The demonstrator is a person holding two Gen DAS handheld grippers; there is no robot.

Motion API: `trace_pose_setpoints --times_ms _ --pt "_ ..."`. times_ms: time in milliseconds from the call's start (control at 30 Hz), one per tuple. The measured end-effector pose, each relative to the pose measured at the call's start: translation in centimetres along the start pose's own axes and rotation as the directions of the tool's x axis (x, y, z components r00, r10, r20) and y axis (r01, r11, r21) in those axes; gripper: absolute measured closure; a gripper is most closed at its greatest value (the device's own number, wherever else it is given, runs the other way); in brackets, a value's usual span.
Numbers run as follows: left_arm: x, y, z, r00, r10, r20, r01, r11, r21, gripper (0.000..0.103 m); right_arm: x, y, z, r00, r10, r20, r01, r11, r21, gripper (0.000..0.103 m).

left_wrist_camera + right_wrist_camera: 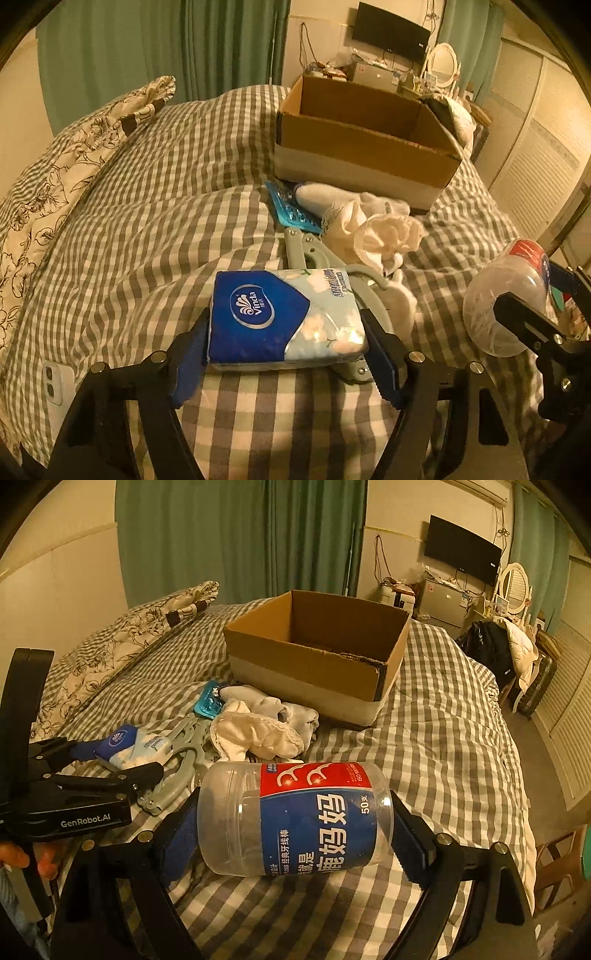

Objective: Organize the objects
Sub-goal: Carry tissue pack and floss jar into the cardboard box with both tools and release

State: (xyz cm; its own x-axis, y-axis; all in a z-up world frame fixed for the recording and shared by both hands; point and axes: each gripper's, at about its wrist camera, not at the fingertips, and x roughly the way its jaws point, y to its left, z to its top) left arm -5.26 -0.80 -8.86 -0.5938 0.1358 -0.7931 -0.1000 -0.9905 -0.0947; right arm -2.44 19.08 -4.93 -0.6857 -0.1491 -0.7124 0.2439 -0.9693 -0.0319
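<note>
A blue and white Vinda tissue pack (280, 317) lies on the checked bedspread (166, 206). My left gripper (285, 320) is shut on it, one blue pad against each short side. A clear floss-pick jar (295, 819) with a red and blue label is held sideways just above the bed, and my right gripper (293, 812) is shut on its two ends. In the left wrist view the jar (506, 295) shows at the right edge. An open cardboard box (362, 129) stands further back on the bed, its visible inside bare.
Between the grippers and the box (306, 657) lie white socks (376, 236), a blue blister pack (291, 214) and a grey plastic clip (306, 251). A white phone (57, 384) lies at the left. A floral pillow (74, 155) lines the left side. The bed's edge drops at the right.
</note>
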Motion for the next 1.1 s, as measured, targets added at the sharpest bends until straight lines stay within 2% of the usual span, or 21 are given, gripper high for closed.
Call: trace_pose_setpoints --times_ms 267,433,567,833,1100 --pt "-4.8 -0.6 2.5 0.994 -0.004 0.112 0.001 1.0 0.027 0.026 -3.7 -0.4 1.6 0.995 -0.039 0.092 0.041 0.999 -0.023 0.013" --pt "-7.7 -1.7 5.7 0.978 0.006 0.209 -0.028 0.995 0.101 0.026 -6.4 -1.4 3.9 0.985 -0.057 0.165 0.062 0.998 -0.026 0.013" --pt "-8.2 -2.1 9.1 0.969 -0.016 0.248 -0.011 0.994 0.109 0.026 -8.0 -2.6 6.6 0.973 -0.051 0.226 0.057 0.998 -0.02 0.013" --pt "-3.7 -3.0 15.9 0.972 -0.06 0.227 0.042 0.996 0.08 0.026 -6.2 -4.9 13.2 0.957 -0.052 0.287 0.051 0.999 0.012 0.013" --pt "3.3 -4.2 20.9 0.97 -0.039 0.239 0.021 0.997 0.077 0.026 0.7 -7.1 19.1 0.96 -0.048 0.274 0.036 0.998 0.049 0.013"
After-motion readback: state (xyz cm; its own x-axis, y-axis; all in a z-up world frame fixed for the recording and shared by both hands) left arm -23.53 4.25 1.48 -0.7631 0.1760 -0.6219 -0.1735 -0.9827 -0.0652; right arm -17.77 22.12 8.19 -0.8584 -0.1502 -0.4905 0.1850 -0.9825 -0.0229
